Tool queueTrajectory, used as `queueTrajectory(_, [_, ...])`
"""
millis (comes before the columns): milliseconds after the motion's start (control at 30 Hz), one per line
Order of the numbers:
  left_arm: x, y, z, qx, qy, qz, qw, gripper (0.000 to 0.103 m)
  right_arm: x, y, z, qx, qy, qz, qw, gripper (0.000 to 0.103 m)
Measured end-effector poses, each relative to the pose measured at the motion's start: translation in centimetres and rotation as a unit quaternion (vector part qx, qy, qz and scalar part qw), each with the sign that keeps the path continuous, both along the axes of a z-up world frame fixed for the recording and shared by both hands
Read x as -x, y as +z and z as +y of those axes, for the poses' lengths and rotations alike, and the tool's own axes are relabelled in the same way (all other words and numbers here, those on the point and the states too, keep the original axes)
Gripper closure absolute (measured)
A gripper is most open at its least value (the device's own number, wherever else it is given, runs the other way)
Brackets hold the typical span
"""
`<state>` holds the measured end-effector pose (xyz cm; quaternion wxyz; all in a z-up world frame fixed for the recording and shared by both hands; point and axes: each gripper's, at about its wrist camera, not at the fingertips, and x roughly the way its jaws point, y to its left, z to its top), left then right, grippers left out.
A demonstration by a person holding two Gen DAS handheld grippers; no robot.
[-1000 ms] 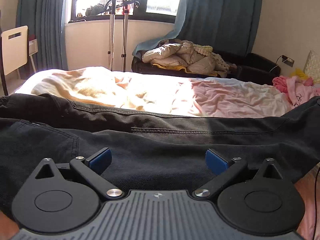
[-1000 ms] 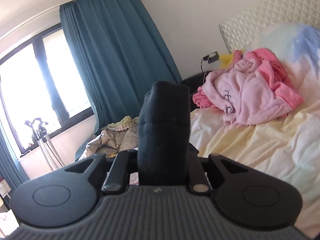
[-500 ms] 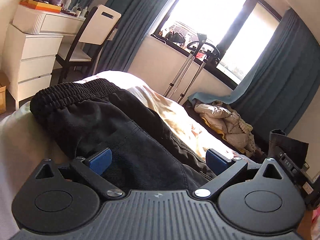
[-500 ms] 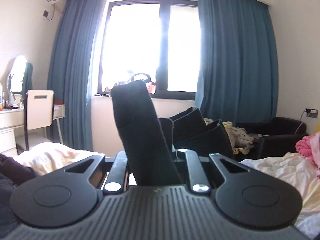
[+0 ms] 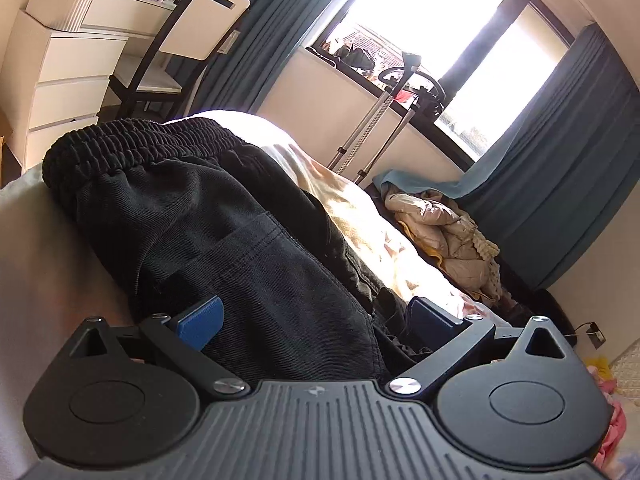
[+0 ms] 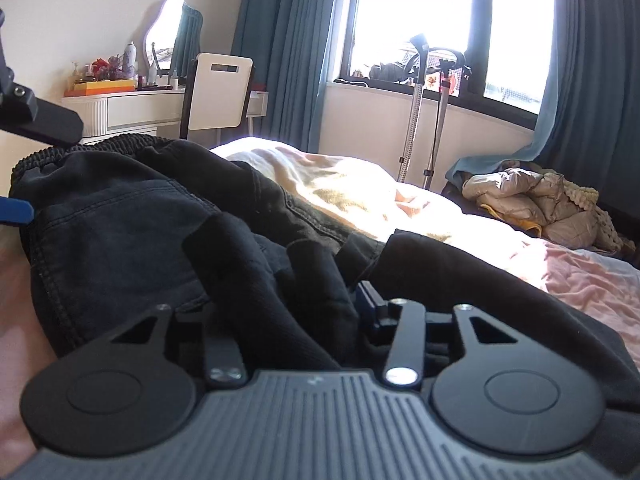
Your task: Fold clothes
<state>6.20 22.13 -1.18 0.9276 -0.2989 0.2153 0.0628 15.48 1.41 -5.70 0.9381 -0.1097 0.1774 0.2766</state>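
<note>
Black trousers (image 5: 192, 216) lie across the bed (image 5: 360, 208), their elastic waistband (image 5: 132, 140) at the far left end. My left gripper (image 5: 316, 316) is open low over them, its blue pads wide apart on either side of the cloth without pressing it. In the right wrist view the trousers (image 6: 120, 208) fill the left, and a folded-over trouser leg (image 6: 280, 280) lies between the fingers of my right gripper (image 6: 288, 304). Its jaws are opening; the cloth hides the left finger and rests loose beside the right pad (image 6: 366, 300). The left gripper's body (image 6: 40, 120) shows at the upper left.
A white dresser (image 5: 68, 52) and a chair (image 5: 200, 20) stand past the bed's left end. A metal stand (image 5: 372, 136) is by the window. A puffy jacket (image 5: 440, 232) lies on a dark sofa beyond the bed. Pink clothes (image 5: 608, 432) sit at the lower right.
My right gripper has swung left from the pink clothes toward the waistband, carrying the trouser leg, set it down on the trousers, and its jaws have widened. The left gripper moved to the waistband end and rolled.
</note>
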Motion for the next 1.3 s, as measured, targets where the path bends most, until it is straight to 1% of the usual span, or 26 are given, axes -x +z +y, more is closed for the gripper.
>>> queueTrajectory(33, [-0.2, 0.0, -0.4, -0.006, -0.011, 0.001, 0.9999, 0.002, 0.6, 0.3, -0.4, -0.003, 0.012, -0.001, 1.0, 0.04])
queueTrajectory(67, [-0.4, 0.0, -0.8, -0.009, -0.022, 0.001, 0.9997, 0.002, 1.5, 0.6, -1.2, -0.008, 0.026, -0.002, 1.0, 0.038])
queueTrajectory(133, [-0.7, -0.1, -1.4, -0.004, -0.047, 0.001, 0.9989, 0.002, 3.3, 1.3, -3.3, -0.017, 0.044, -0.001, 0.999, 0.034])
queueTrajectory(200, [-1.1, -0.3, -2.1, 0.005, -0.076, 0.004, 0.9971, 0.002, 5.0, 2.1, -5.8, -0.019, 0.047, -0.001, 0.999, 0.033])
queueTrajectory(233, [-1.2, -0.4, -2.5, 0.002, -0.083, 0.003, 0.9965, 0.002, 5.9, 2.3, -7.4, -0.016, 0.041, 0.0, 0.999, 0.033])
queueTrajectory(333, [-1.7, -0.5, -4.0, -0.022, -0.104, 0.006, 0.9944, 0.002, 8.3, 3.1, -11.7, -0.009, 0.017, -0.001, 1.0, 0.03])
queueTrajectory(433, [-2.2, -0.7, -5.8, -0.064, -0.123, 0.003, 0.9903, 0.002, 9.9, 3.2, -15.9, -0.016, -0.033, 0.0, 0.999, 0.028])
queueTrajectory(500, [-2.7, -1.0, -7.1, -0.099, -0.135, 0.007, 0.9859, 0.002, 10.3, 3.1, -18.4, -0.026, -0.072, 0.006, 0.997, 0.028])
queueTrajectory(567, [-3.3, -1.5, -8.0, -0.127, -0.138, 0.019, 0.982, 0.002, 10.3, 2.6, -20.3, -0.057, -0.107, 0.02, 0.992, 0.028])
queueTrajectory(633, [-4.1, -2.0, -8.5, -0.143, -0.139, 0.029, 0.9795, 0.002, 10.2, 2.1, -22.1, -0.089, -0.142, 0.036, 0.985, 0.028])
queueTrajectory(700, [-4.9, -2.7, -8.9, -0.16, -0.138, 0.044, 0.9764, 0.002, 9.3, 1.7, -22.9, -0.108, -0.156, 0.047, 0.981, 0.028])
queueTrajectory(867, [-6.4, -4.3, -9.8, -0.19, -0.127, 0.093, 0.9691, 0.002, 8.1, 1.2, -23.4, -0.131, -0.17, 0.048, 0.976, 0.028])
queueTrajectory(933, [-6.4, -4.3, -10.3, -0.203, -0.122, 0.1, 0.9664, 0.002, 7.7, 1.0, -23.7, -0.135, -0.176, 0.057, 0.973, 0.028])
queueTrajectory(1033, [-6.3, -4.1, -10.3, -0.189, -0.105, 0.103, 0.9709, 0.002, 7.3, 0.6, -24.1, -0.144, -0.187, 0.07, 0.969, 0.028])
queueTrajectory(1100, [-5.9, -3.7, -10.2, -0.172, -0.09, 0.097, 0.9762, 0.002, 7.0, 0.5, -24.6, -0.155, -0.194, 0.075, 0.966, 0.028])
queueTrajectory(1233, [-4.7, -2.3, -10.5, -0.166, -0.076, 0.059, 0.9813, 0.002, 6.5, 0.1, -25.2, -0.166, -0.212, 0.084, 0.959, 0.028])
queueTrajectory(1300, [-3.9, -1.4, -10.4, -0.155, -0.07, 0.027, 0.985, 0.002, 6.1, -0.1, -25.6, -0.173, -0.22, 0.089, 0.956, 0.027])
